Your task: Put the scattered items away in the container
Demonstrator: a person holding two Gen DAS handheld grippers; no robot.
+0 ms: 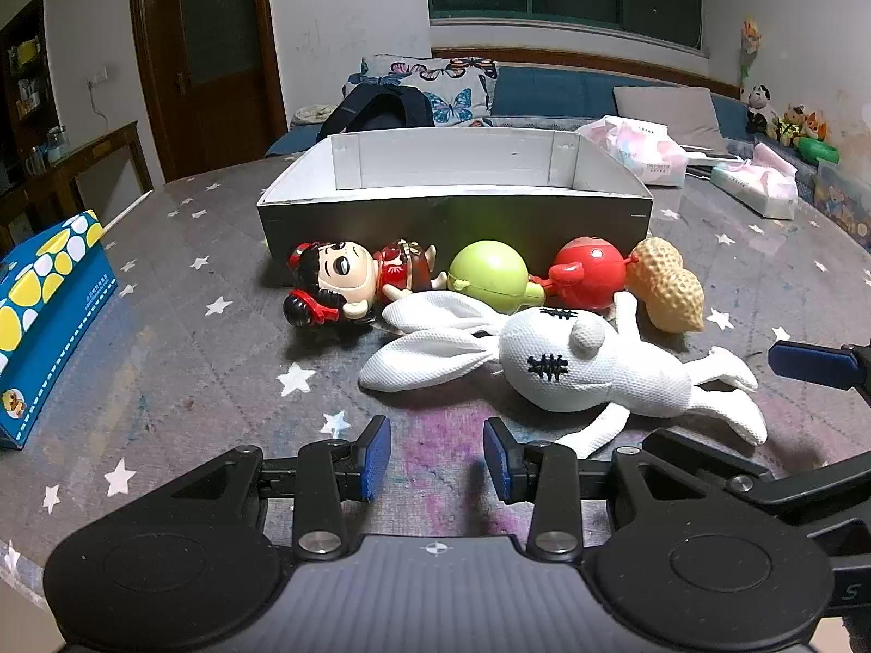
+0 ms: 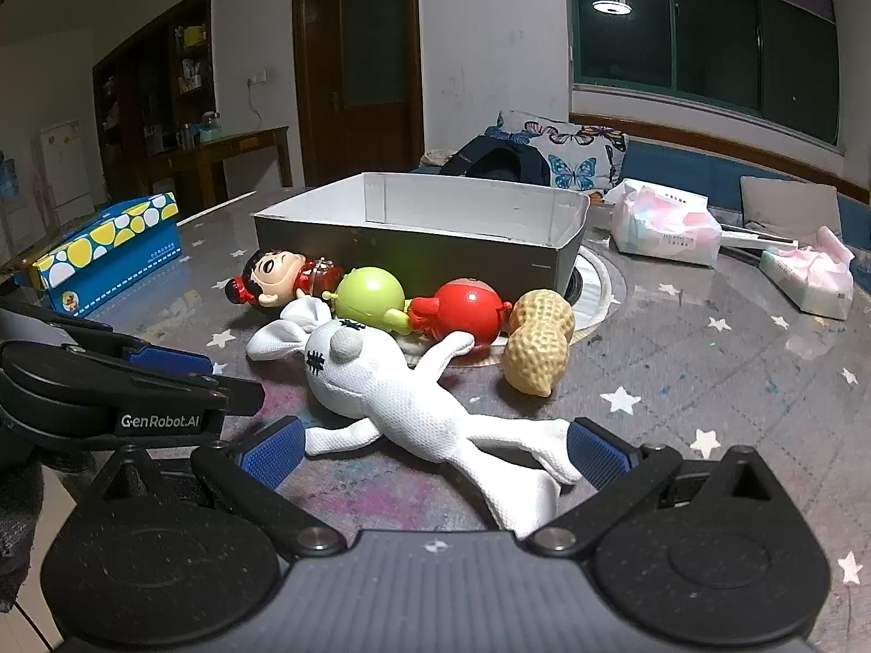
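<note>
Toys lie in a row just ahead of both grippers, against the near wall of the open cardboard box (image 1: 452, 212), and none of them sits inside it as far as these views show. The white plush rabbit (image 2: 403, 402) sprawls closest, its legs reaching back between the spread fingers of the right gripper (image 2: 435, 449), which is wide open and grips nothing yet. The left gripper (image 1: 437, 457) hovers over bare tablecloth, its jaws parted and empty, the rabbit's ears just ahead and to its right.

Beyond the rabbit, from left to right, lie a doll figurine (image 1: 348, 285), a green round toy (image 1: 490, 275), a red round toy (image 1: 585, 275) and a plastic peanut (image 1: 669, 288), each touching or nearly touching its neighbour.

Risk sits mostly in the rabbit's limpness: a pinch on one thin leg would probably let the body dangle and swing, and its arm, draped against the red toy, could drag that toy or knock the peanut away. Lifting too low could also catch the hanging body on the box's near wall.
</note>
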